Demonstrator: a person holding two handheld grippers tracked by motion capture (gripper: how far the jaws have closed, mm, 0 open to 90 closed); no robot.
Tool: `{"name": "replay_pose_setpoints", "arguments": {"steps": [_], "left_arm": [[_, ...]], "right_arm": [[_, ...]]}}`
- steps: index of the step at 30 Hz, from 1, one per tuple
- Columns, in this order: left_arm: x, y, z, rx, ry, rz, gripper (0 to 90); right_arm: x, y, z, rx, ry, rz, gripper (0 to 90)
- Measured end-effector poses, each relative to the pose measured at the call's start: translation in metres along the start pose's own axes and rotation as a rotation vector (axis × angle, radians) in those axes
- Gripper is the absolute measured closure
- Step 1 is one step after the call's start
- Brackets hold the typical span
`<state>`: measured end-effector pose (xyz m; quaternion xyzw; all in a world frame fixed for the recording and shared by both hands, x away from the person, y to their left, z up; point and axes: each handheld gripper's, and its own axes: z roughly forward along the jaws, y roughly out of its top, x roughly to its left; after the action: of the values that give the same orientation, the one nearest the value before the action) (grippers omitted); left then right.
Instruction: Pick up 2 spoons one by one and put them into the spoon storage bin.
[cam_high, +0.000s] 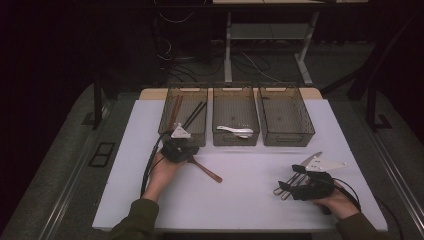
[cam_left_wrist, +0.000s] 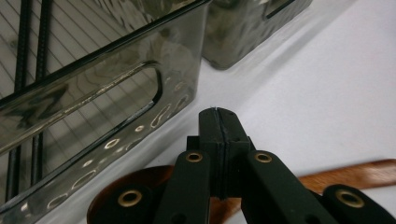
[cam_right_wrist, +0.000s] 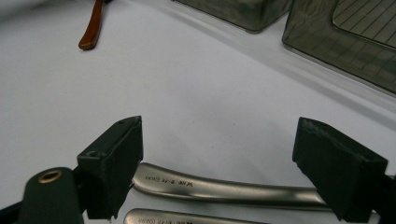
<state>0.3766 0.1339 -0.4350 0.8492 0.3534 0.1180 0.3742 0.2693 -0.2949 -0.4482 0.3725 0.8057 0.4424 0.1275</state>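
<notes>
Looking down and forward from above onto the white table (cam_high: 240, 200). Riding low and close behind each gripper's jaws, facing the smoky bins (cam_left_wrist: 107, 93). Sharing the wooden spoon (cam_right_wrist: 92, 28) across all three.

My left gripper (cam_high: 179, 148) over wooden spoon (cam_high: 206, 171), just before left bin (cam_high: 184, 114), middle bin (cam_high: 235, 116) and right bin (cam_high: 285, 115) beyond, metal handles (cam_right_wrist: 224, 189) under my right gripper (cam_right_wrist: 219, 163), spoon far left of it.
</notes>
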Motion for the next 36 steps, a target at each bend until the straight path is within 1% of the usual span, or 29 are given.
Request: {"name": "replay_pose_setpoints", "arguments": {"steps": [1,4,6,7,11,14,17,19,21,22,23,27,29,31,34,35,36], "left_arm": [[0.002,0.000,0.001,0.003,0.013,-0.008,88.7],[0.007,0.000,0.003,0.004,0.027,-0.031,88.7],[0.009,0.000,0.005,0.014,0.034,-0.030,88.7],[0.010,-0.001,0.005,0.028,0.040,-0.025,88.7],[0.011,-0.002,0.006,0.052,0.050,-0.022,88.7],[0.011,-0.003,0.005,0.072,0.051,-0.013,88.7],[0.011,-0.004,0.003,0.086,0.046,-0.015,88.7],[0.011,-0.005,0.000,0.104,0.045,-0.011,88.7],[0.010,-0.007,-0.003,0.109,0.046,-0.006,88.7],[0.010,-0.008,-0.004,0.110,0.045,-0.018,88.8],[0.010,-0.009,-0.006,0.119,0.044,-0.008,88.8],[0.010,-0.016,-0.012,0.128,0.040,-0.013,88.8],[0.009,-0.019,-0.016,0.130,0.031,-0.015,88.7],[0.009,-0.021,-0.020,0.139,0.030,-0.006,88.8],[0.006,-0.025,-0.026,0.138,0.024,-0.009,88.8],[0.005,-0.027,-0.029,0.140,0.025,-0.011,88.8],[0.004,-0.029,-0.032,0.147,0.017,-0.008,88.8]], "right_arm": [[0.000,0.000,0.000,0.000,0.000,0.000,16.0],[0.000,0.000,0.000,0.005,0.000,-0.005,16.0],[0.000,-0.001,0.001,0.008,0.000,-0.005,16.0],[0.000,-0.001,0.001,0.006,0.000,-0.006,16.0],[0.000,0.000,0.000,0.004,0.001,-0.006,16.0],[0.000,-0.001,0.000,0.005,0.000,-0.005,16.0],[0.000,-0.001,0.000,0.003,0.001,-0.006,16.0],[0.000,-0.001,-0.001,0.001,0.000,-0.004,16.0],[-0.001,-0.001,-0.001,0.002,-0.001,-0.002,16.0],[-0.001,-0.001,-0.001,0.002,-0.001,-0.002,16.0],[-0.001,-0.001,-0.001,0.001,-0.001,-0.002,16.0],[-0.001,-0.001,-0.001,0.001,-0.001,-0.004,16.0],[0.000,-0.001,-0.001,0.002,0.001,-0.003,16.0],[0.000,-0.001,-0.001,0.001,0.004,-0.004,16.0],[-0.001,-0.001,-0.001,0.002,0.004,-0.005,16.0],[-0.001,-0.001,-0.001,0.002,0.003,-0.005,16.0],[-0.001,-0.001,-0.001,0.002,0.003,-0.005,16.0]]}}
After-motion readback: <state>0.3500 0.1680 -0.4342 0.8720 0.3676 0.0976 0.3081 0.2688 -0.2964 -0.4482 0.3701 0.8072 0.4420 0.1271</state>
